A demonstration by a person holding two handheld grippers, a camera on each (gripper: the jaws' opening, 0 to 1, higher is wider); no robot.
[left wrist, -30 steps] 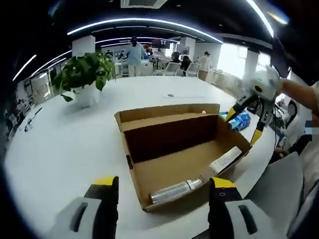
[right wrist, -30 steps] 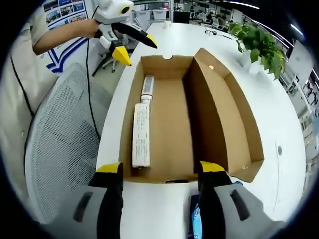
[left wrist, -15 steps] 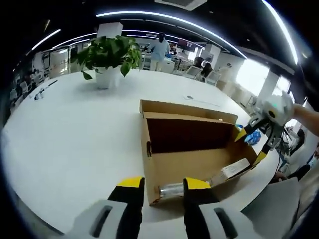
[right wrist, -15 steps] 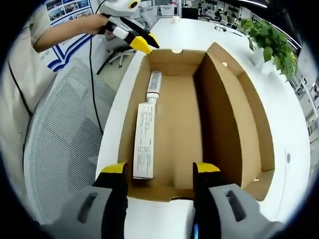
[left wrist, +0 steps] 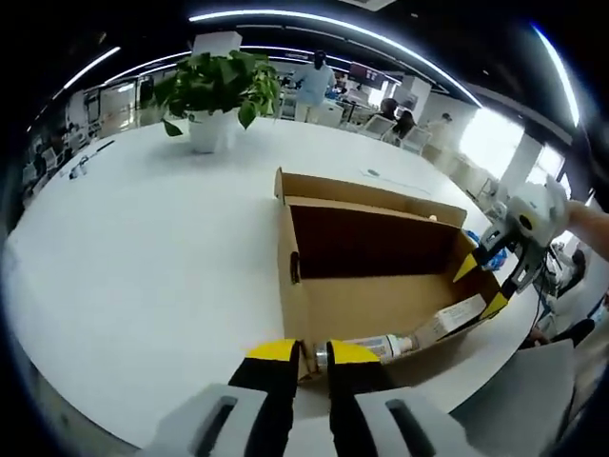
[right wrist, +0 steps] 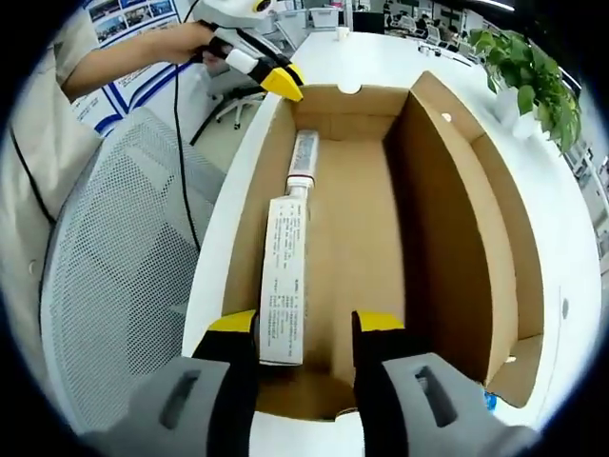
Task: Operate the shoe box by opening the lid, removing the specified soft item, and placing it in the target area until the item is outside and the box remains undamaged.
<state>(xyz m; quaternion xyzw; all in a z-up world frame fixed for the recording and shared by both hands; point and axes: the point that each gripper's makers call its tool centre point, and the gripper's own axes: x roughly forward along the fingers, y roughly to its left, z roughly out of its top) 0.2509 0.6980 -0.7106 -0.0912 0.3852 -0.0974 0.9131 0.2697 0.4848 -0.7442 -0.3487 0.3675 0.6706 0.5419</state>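
In the left gripper view, a green leafy plant in a white pot (left wrist: pixel 217 95) stands at the far left of the round white table (left wrist: pixel 124 257), well apart from the box. The open brown cardboard shoe box (left wrist: pixel 376 267) lies in the middle of the table with its lid folded up along the far side. The left gripper (left wrist: pixel 304 354), with its yellow-tipped black jaws, rises from the bottom; the jaws are nearly together and pinch the near end wall of the box at its corner. Just past that wall, inside the box, lies a silver tube (left wrist: pixel 366 348), and beyond it a long white carton with printed text (left wrist: pixel 459 318), end to end along the near long wall. At the right, the right gripper (left wrist: pixel 487 286) comes in over the far end of the box.

In the right gripper view, a grey mesh office chair (right wrist: pixel 105 314) stands to the left beside the table edge. The right gripper's jaws stand a moderate way apart over the near end of the box; whether they touch the wall is hard to tell. The white carton sits between them, with the silver tube beyond it. A white table lies to the right.
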